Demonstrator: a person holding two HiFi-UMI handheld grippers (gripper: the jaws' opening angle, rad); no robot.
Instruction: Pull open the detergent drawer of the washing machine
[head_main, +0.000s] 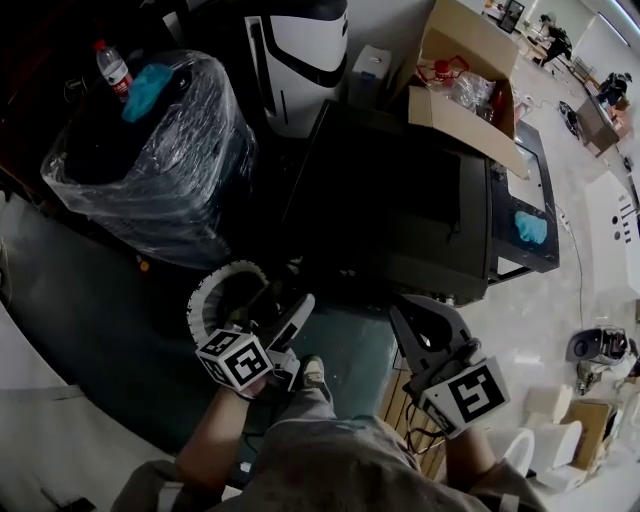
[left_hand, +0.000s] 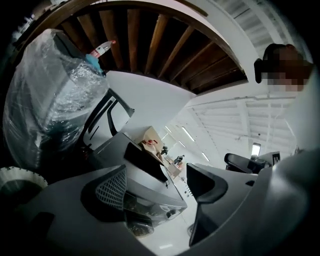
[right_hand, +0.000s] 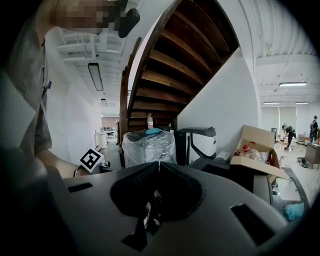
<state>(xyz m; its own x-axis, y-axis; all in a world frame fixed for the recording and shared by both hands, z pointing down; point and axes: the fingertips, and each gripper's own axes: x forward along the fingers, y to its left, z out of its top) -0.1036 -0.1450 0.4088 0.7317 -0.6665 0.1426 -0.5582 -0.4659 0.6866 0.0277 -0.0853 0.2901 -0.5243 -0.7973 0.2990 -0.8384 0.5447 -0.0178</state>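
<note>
**The Drawer Job Had Not Really Started**

The dark washing machine (head_main: 400, 200) stood just in front of the person, with a cardboard box (head_main: 470, 90) sitting on its top. Both tools were held out in the air near the machine's close side, and neither one touched it.

The left gripper (left_hand: 159, 177) had its jaws wide apart, with nothing between them. The right gripper (right_hand: 156, 170) had its jaws pressed together and held nothing.

So it looked like no pulling had been done yet. One tool had to reach the detergent drawer, take hold of its front and pull it out.

Some things were hard to see. The machine was very dark, and I could not find the drawer on it or tell if it was closed. Something blue (head_main: 530, 228) lay at the machine's far right side, but I could not tell what it was. A big bundle wrapped in clear plastic (head_main: 160, 160) hid whatever was inside it.
</note>
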